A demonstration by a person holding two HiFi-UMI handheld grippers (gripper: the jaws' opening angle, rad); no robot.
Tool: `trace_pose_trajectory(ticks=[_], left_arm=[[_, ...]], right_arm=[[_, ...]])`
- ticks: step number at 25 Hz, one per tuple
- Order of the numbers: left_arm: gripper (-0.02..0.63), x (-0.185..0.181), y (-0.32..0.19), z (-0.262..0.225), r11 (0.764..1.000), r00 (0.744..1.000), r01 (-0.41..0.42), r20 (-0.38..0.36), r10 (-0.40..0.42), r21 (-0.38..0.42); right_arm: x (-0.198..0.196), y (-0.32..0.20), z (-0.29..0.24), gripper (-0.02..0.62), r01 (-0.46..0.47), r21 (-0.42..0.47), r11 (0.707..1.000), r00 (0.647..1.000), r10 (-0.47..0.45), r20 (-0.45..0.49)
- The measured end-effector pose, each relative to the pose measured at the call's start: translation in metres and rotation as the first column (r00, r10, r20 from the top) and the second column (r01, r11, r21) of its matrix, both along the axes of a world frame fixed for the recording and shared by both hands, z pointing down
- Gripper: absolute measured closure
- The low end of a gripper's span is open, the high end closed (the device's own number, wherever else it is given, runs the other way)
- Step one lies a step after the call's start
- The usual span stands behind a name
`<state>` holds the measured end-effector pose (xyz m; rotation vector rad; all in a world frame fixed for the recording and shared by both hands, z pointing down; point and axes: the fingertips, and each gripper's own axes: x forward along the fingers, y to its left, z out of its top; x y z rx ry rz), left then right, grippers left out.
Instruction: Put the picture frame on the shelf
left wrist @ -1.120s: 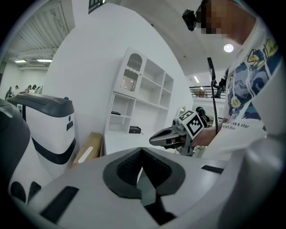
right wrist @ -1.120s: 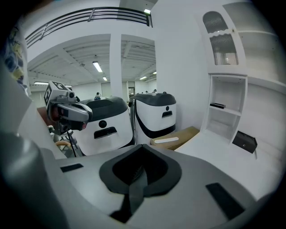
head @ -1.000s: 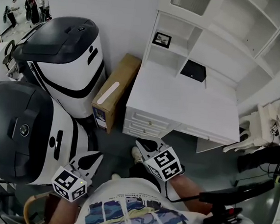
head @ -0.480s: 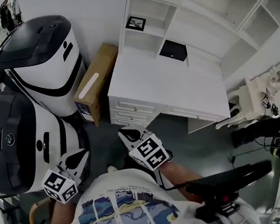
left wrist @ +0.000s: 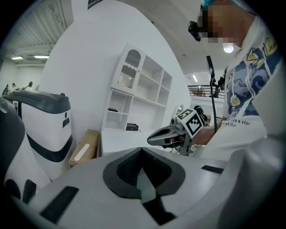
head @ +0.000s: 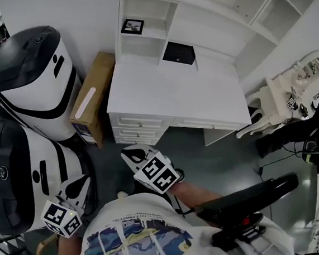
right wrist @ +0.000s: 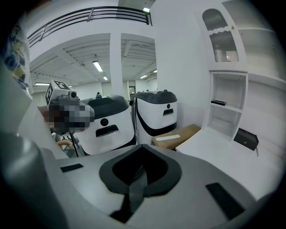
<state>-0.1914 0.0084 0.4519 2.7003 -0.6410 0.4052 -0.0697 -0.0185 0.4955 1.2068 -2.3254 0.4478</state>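
The shelf (head: 151,36) is being looked down on steeply from the head; from lower down it is being faced by both gripper views, the box (head: 89,98) being shared too.

The person wears a white short-sleeved T-shirt (head: 137,245), at the lower centre of the head view. It is printed with a panelled painting in blue and yellow. In the left gripper view the same print shows at the right edge, with a line of small dark lettering below it.

The left gripper (head: 81,185), lower left, and the right gripper (head: 130,154), centre, have light grey moulded shells that taper to beak-shaped jaws. The pads (left wrist: 125,167) are black and textured.

The left marker cube (head: 61,219) and the right marker cube (head: 156,172) are white with black square markers on each face.

A black bar-shaped fitting (head: 244,208) with a small red spot crosses the lower right.
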Motion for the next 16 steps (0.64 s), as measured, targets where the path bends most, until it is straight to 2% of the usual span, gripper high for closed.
trace_pose_trajectory(ticks=[16], left_arm=[[0.592,0.028,-0.019,0.0,1.0,0.999,-0.03,0.015,0.03,-0.004]], right_arm=[[0.023,-0.018,0.004,0.571,-0.013,-0.02,1.0,1.0,0.013,0.009]])
